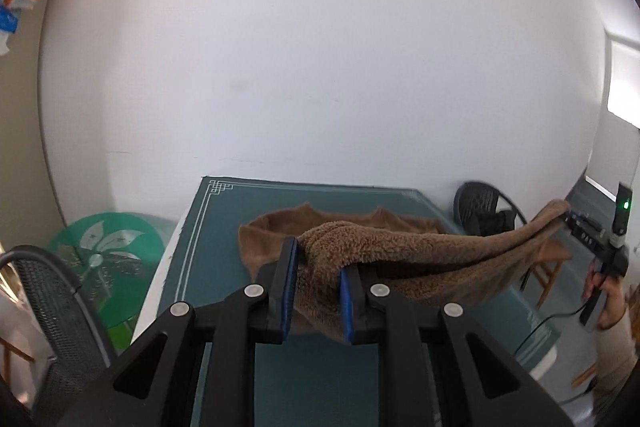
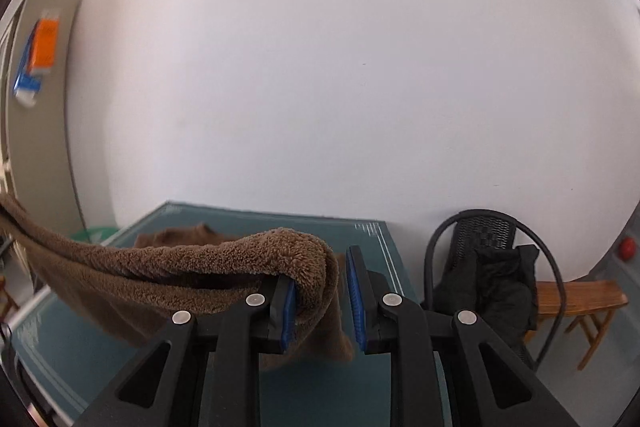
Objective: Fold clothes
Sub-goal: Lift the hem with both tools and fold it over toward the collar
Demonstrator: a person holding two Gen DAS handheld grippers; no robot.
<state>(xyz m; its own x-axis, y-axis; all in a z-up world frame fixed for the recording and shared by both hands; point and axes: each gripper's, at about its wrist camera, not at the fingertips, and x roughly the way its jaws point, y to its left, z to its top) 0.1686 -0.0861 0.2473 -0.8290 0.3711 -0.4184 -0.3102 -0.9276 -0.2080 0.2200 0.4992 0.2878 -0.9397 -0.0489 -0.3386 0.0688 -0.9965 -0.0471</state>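
A brown fleece garment (image 1: 400, 247) is lifted off the green table (image 1: 224, 227) and hangs stretched between both grippers, its far part still resting on the tabletop. My left gripper (image 1: 318, 291) is shut on one bunched end, blue pads pressing the fleece from both sides. Off to the right, my right gripper (image 1: 570, 219) holds the other end, with a person's hand (image 1: 604, 291) on its handle. In the right wrist view the garment (image 2: 180, 267) drapes over the left finger and hangs between the pads of the right gripper (image 2: 322, 303), trailing out of the frame at the left.
A white wall stands right behind the table (image 2: 280, 223). A black mesh chair (image 2: 488, 267) with dark clothing on it stands at the table's right end, beside a wooden stool (image 2: 580, 299). On the left are a round green glass table (image 1: 104, 247) and another mesh chair (image 1: 52, 307).
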